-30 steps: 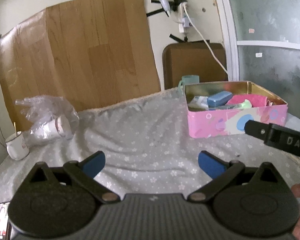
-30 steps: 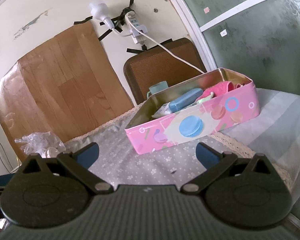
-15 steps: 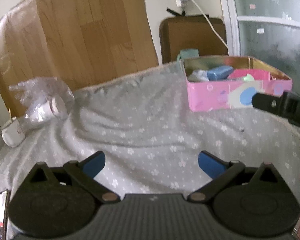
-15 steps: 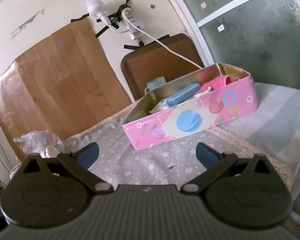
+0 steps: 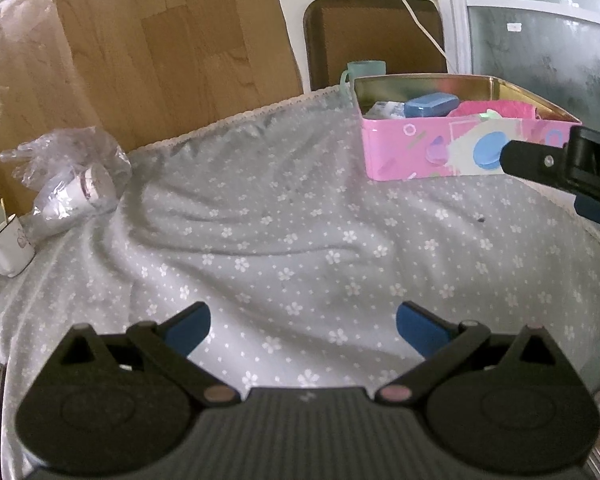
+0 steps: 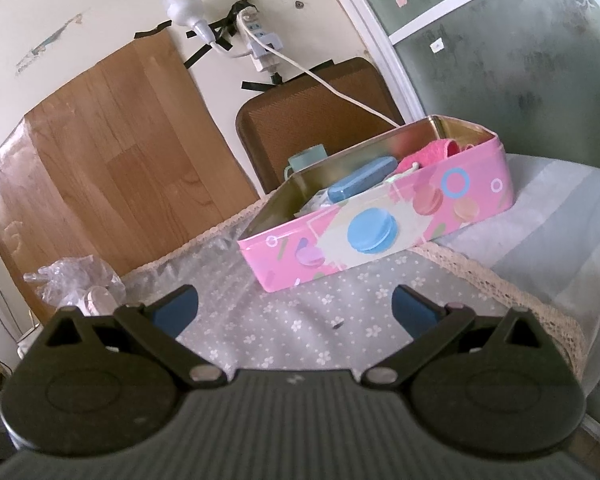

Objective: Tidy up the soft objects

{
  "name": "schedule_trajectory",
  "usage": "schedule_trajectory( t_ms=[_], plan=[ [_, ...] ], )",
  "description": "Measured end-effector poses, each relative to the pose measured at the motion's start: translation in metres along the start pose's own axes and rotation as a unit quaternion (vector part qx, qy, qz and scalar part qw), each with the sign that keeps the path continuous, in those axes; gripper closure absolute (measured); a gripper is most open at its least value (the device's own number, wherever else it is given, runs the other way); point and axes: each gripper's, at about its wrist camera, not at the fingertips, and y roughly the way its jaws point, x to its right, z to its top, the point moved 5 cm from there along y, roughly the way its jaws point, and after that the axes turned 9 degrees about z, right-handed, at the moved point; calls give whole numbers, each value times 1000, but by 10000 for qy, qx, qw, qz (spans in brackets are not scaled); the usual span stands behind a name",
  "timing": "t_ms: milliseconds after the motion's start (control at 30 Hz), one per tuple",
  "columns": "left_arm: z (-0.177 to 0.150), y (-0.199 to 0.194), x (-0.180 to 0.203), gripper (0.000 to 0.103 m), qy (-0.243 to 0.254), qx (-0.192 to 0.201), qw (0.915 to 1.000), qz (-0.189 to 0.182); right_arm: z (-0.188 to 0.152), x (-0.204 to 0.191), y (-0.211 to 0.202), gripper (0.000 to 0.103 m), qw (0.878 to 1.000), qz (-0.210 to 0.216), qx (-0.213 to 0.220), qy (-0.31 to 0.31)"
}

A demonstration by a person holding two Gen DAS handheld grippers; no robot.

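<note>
The left tool (image 5: 302,326) hangs over the grey flowered cloth (image 5: 300,248) that covers the bench, its two blue-tipped fingers (image 5: 188,326) spread wide apart with nothing between them. The right tool (image 6: 294,312) is likewise spread wide and empty, low over the same cloth (image 6: 300,320); in the left wrist view one of its black arms with a blue tip reaches in from the right edge (image 5: 560,166), crossing in front of the tin's near wall. The pink tin (image 5: 432,148) stands on the cloth ahead and to the right of the left tool, well apart from it, and lies ahead and slightly right of the right tool (image 6: 380,236), near but not touching, with bare cloth between. The tin is open at the top, and inside it lie a pink soft cloth (image 6: 428,154) toward its right part, a blue case (image 6: 360,188) toward the middle, and a pale packet (image 5: 384,109) at its left end; the cloth shows in the left view too (image 5: 496,108). A green mug (image 5: 364,70) stands just behind the tin's far left corner. Well off to the left of both tools, a crumpled clear plastic bag (image 5: 64,168) lies on the cloth near its far edge, with a white cup (image 5: 8,246) beside it at the left rim of the view.
</note>
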Motion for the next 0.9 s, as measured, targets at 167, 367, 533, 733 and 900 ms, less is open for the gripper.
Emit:
schedule_trajectory(
  t_ms=[167,367,533,733,900],
  plan=[
    [-2,3,2,0,38,-82,10000,-24,-1,2,1,0,10000,-8,-26,25],
    [-3,5,4,0,60,-136,9999,-34,-1,3,1,0,10000,-16,-40,57],
    [-4,6,6,0,83,-187,9998,-57,-2,5,1,0,10000,-22,-50,83],
    [-4,7,9,0,111,-219,9997,-72,-2,5,2,0,9999,-19,-59,88],
    [-4,8,9,0,119,-240,9996,-82,-3,6,2,0,9999,-30,-61,100]
  ],
)
